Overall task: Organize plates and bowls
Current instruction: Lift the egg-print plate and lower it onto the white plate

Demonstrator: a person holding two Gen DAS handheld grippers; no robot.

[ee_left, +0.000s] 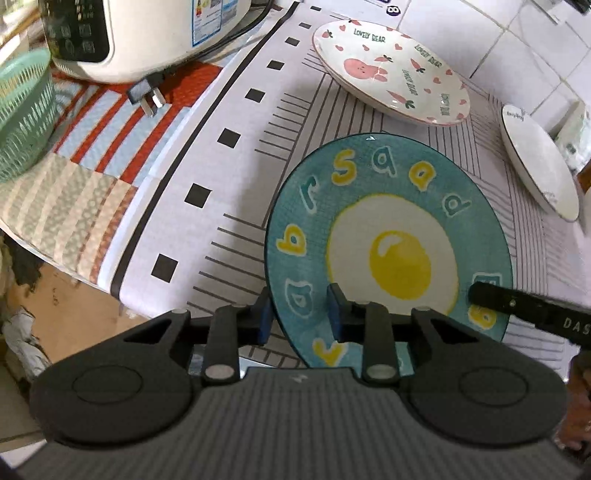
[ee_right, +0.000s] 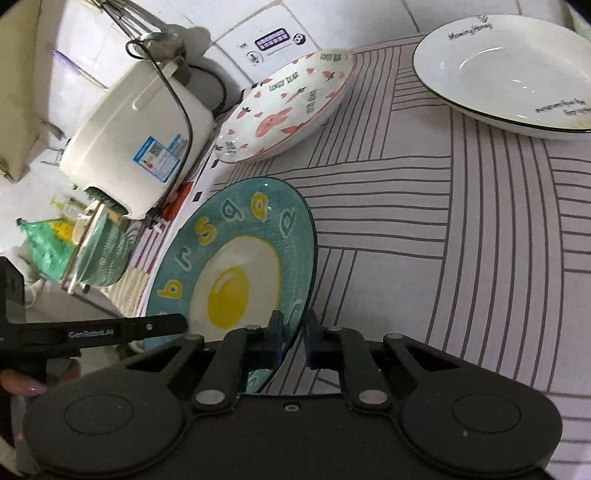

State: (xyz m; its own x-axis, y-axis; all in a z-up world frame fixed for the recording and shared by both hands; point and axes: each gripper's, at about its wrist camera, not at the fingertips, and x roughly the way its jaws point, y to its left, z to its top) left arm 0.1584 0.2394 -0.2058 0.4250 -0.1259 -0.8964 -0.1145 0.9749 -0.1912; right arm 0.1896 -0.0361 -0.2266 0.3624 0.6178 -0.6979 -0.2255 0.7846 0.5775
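Note:
A teal plate with a fried-egg picture (ee_left: 388, 236) is held tilted above the table; it also shows in the right wrist view (ee_right: 236, 266). My left gripper (ee_left: 300, 314) straddles its near rim with a gap between pads and plate. My right gripper (ee_right: 294, 338) is shut on the plate's other rim. The right gripper's finger shows in the left wrist view (ee_left: 517, 302). A pink-patterned "Lovely Bear" plate (ee_left: 391, 70) (ee_right: 288, 107) lies further back. A white black-rimmed plate (ee_left: 539, 162) (ee_right: 513, 70) lies at the right.
A white rice cooker (ee_left: 140, 33) (ee_right: 136, 147) stands at the back left with its plug (ee_left: 147, 96) on the cloth. A green basket (ee_left: 22, 114) (ee_right: 99, 251) sits at the left. The table edge (ee_left: 74, 273) drops off at the left. White tiled wall behind.

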